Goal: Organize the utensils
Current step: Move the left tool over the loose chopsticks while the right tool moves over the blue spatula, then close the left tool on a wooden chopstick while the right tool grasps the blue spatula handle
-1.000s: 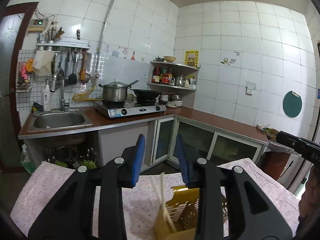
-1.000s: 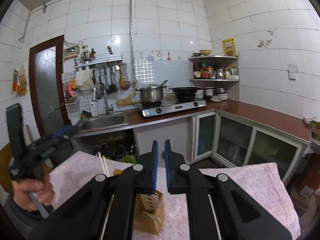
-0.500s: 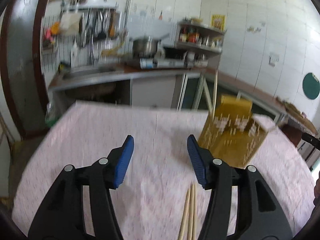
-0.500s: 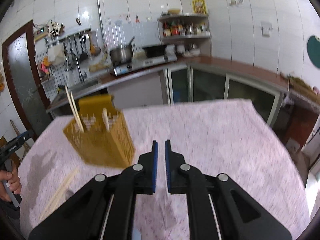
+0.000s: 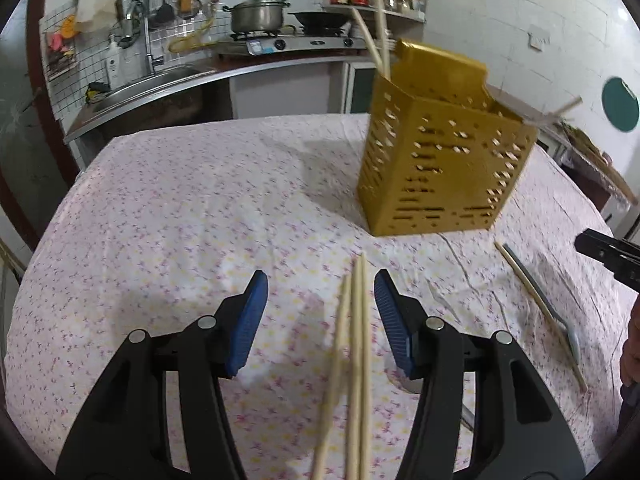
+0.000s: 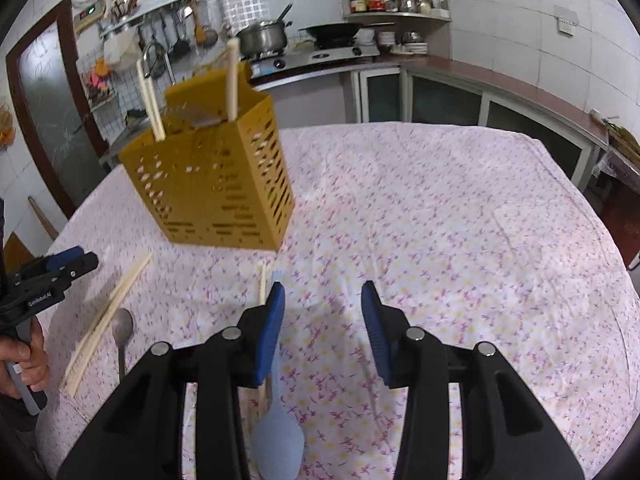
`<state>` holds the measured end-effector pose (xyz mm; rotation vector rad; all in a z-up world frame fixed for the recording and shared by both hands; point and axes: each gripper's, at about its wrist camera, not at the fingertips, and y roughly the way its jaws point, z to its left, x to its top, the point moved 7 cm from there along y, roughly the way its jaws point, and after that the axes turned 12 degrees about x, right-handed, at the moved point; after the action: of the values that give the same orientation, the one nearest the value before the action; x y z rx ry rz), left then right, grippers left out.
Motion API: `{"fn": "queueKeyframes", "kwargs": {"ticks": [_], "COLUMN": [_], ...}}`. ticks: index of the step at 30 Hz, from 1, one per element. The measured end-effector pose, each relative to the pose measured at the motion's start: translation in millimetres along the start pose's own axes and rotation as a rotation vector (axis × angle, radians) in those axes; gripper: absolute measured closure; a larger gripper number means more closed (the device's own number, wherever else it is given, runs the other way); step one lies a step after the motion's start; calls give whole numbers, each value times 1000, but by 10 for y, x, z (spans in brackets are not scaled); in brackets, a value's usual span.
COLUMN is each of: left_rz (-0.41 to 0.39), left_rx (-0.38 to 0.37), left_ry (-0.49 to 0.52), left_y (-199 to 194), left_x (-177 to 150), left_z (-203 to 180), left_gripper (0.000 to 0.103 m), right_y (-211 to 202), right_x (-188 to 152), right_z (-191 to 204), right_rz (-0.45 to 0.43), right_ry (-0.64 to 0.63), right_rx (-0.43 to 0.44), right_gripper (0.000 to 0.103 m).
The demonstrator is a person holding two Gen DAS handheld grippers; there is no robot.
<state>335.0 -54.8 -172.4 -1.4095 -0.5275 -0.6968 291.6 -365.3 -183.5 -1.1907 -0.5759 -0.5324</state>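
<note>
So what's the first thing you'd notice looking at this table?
The yellow holder, full of holes, stands out: it sits on the flowery tablecloth with chopsticks poking out the top. More chopsticks lie loose on the cloth between the left gripper's open blue pads. A pale blue spoon lies just beside the right gripper, also open.

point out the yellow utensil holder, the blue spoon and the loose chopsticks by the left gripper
yellow utensil holder (image 5: pixel 436 172): left wrist view, on its perforated front wall.
blue spoon (image 6: pixel 278 442): right wrist view, on the bowl of the spoon.
loose chopsticks (image 5: pixel 356 344): left wrist view, on the middle of the bundle lying on the cloth.
</note>
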Motion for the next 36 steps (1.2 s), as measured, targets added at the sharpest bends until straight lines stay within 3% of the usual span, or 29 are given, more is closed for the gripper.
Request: {"fn": "queueKeyframes", "kwargs": {"ticks": [7,14,25,31,36], "left_rz": [56,119,161,173,176], "left_rx": [-43,11,64,78,81], "left_ry": [11,36,127,101,93], "left_y": [176,472,590,720,743], "left_x": [-74,-93,-98,27,51], "left_z": [-148,-59,-89,-65,37], "left_gripper": [49,51,50,51,59], "right_y": [111,242,404,567,703], "right_x": [28,14,-27,-27,37], "right_z": [110,100,150,138,200], "right_rz": [21,51,98,138,166], "right_ry": [-12,-12,-32,-22,-42], "right_rx": [22,6,5,-15,-25], "right_gripper": [62,62,62,64,65]}}
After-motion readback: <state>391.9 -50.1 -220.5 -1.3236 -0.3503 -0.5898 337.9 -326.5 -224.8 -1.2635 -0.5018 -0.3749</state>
